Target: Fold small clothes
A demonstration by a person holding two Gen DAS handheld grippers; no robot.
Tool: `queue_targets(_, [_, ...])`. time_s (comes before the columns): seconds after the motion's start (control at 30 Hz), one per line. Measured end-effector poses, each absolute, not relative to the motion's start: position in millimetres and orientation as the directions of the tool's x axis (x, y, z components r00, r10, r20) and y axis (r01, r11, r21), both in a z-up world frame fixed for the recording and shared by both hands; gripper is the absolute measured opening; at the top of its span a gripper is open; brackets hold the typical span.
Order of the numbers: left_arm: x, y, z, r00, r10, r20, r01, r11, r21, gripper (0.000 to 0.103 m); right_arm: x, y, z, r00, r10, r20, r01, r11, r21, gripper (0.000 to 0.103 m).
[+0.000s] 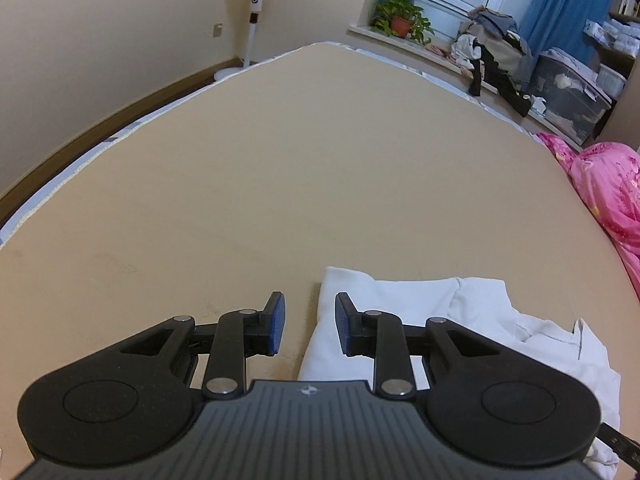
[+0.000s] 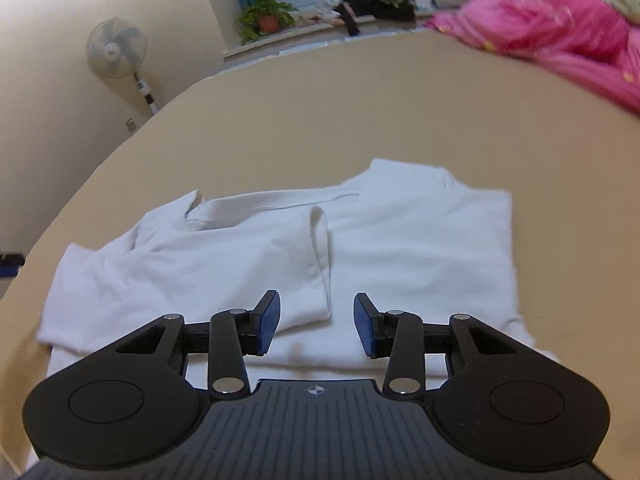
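Now we are mid-fold: the white shirt lies half folded on the bed, both the left gripper and right gripper parted and empty, so next we pinch an edge.

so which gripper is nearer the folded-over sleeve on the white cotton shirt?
Right. The right gripper hovers open directly over the sleeve, whose hem lies between its fingers. The left gripper hangs open at the white cotton shirt's edge, half over the tan bedsheet.
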State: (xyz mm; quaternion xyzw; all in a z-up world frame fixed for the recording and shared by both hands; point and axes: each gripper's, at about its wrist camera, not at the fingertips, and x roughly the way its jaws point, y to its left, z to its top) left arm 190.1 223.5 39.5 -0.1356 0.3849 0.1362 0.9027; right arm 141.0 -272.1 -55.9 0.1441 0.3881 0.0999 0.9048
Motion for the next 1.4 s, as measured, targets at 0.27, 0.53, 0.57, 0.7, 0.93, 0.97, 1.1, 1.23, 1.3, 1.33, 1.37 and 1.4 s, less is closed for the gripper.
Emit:
queue_targets(0.27, [197, 217, 25, 0.66, 0.177, -0.73, -0.351, 0.932, -0.091, 0.03, 167, -251, -80, 0.652, 0.327, -0.684, -0.114, 0.934, 0.338, 0.008])
queue_targets(0.53, [208, 204, 16, 0.683, 0.133, -0.718, -0.285, 0.954, -0.094, 0.03, 140, -306, -7, 0.889, 0.12, -0.442, 0.003, 0.964, 0.267, 0.004])
queue_targets(0.57, [210, 199, 13, 0.686, 0.122, -0.717, -0.268, 0.959, -0.093, 0.03, 142, -316, -11, 0.875, 0.06, -0.481, 0.073, 0.965, 0.253, 0.004])
queue_targets(0.7, [216, 183, -5, 0.656, 0.032, -0.754, -0.189, 0.974, -0.123, 0.03, 147, -353, -39, 0.771, -0.054, -0.635, 0.271, 0.929, 0.251, 0.004])
queue_targets(0.93, [222, 157, -42, 0.539, -0.069, -0.839, -0.053, 0.992, -0.116, 0.036, 138, -360, -41, 0.804, 0.0, -0.594, 0.208, 0.937, 0.281, 0.005])
queue_targets(0.97, [222, 156, -52, 0.506, -0.01, -0.862, -0.063, 0.997, -0.049, 0.046, 147, -366, -49, 0.75, 0.006, -0.661, 0.224, 0.938, 0.263, 0.007])
queue_targets(1.1, [221, 160, -52, 0.52, 0.137, -0.843, -0.131, 0.988, 0.079, 0.036, 148, -394, -82, 0.563, -0.037, -0.826, 0.437, 0.861, 0.26, 0.011])
queue_targets(1.23, [226, 180, -48, 0.556, 0.053, -0.83, -0.193, 0.979, -0.066, 0.032, 145, -386, -52, 0.724, 0.039, -0.689, 0.273, 0.901, 0.337, 0.029])
queue_targets(1.3, [232, 188, -49, 0.58, -0.017, -0.814, -0.185, 0.971, -0.153, 0.034, 152, -378, -58, 0.713, 0.127, -0.689, 0.202, 0.904, 0.376, 0.047])
queue_targets(1.33, [235, 190, -51, 0.588, -0.046, -0.807, -0.178, 0.967, -0.185, 0.035, 157, -375, -65, 0.682, 0.146, -0.716, 0.2, 0.905, 0.375, 0.048])
queue_targets(1.37, [240, 192, -54, 0.591, -0.073, -0.804, -0.174, 0.961, -0.215, 0.035, 161, -373, -74, 0.648, 0.144, -0.748, 0.21, 0.91, 0.358, 0.048])
queue_targets(1.4, [244, 194, -59, 0.589, -0.096, -0.803, -0.175, 0.954, -0.243, 0.035, 164, -370, -82, 0.623, 0.121, -0.773, 0.23, 0.916, 0.329, 0.048])
